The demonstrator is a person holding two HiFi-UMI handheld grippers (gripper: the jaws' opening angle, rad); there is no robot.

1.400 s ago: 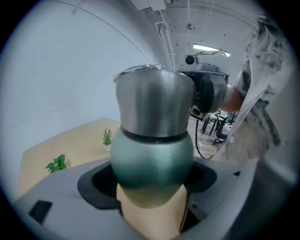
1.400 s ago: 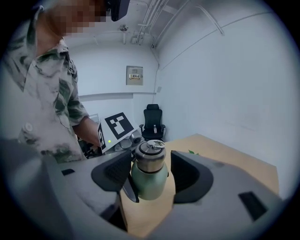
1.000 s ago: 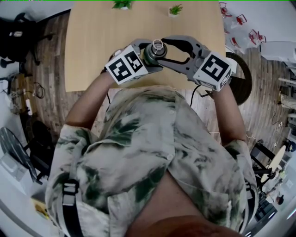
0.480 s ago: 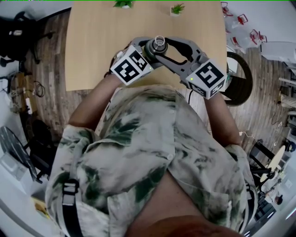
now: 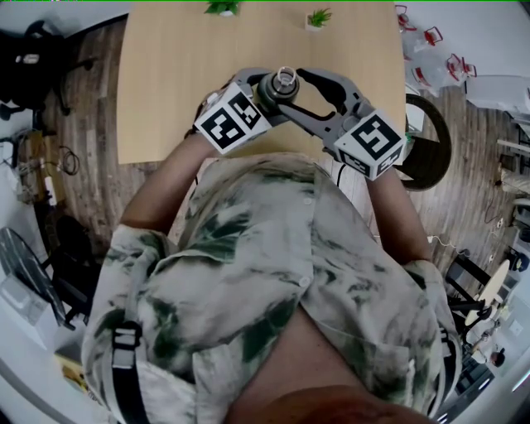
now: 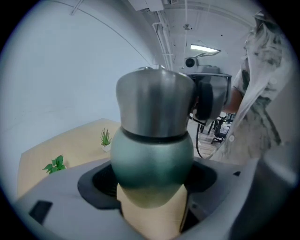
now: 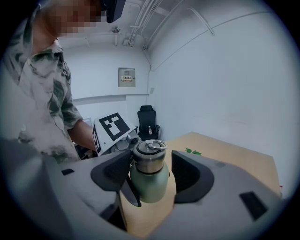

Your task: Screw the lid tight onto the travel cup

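The left gripper (image 6: 151, 182) is clamped on the green body of the cup (image 6: 152, 159) and holds it upright in the air, over the near edge of the table (image 5: 166, 83). The steel lid (image 6: 154, 101) already sits level on the neck, with only a thin dark seam between lid and body.

From the other side, the right gripper (image 7: 150, 172) has its jaws set wide around the lid. They have just been opening, and a gap shows at the right-hand pad, so nothing is squeezed there. The near pad looks very close to the cup, though I cannot say whether it touches.

By my reading the lid is threaded on and the task is well along. What is left is at most another grip and turn to seat it hard. How tight it is now the pictures cannot show.

With the lid on, the cup's inside is hidden. Along the far edge of the table stand two small pots, each with a green plant (image 5: 219, 8) (image 5: 314, 16).
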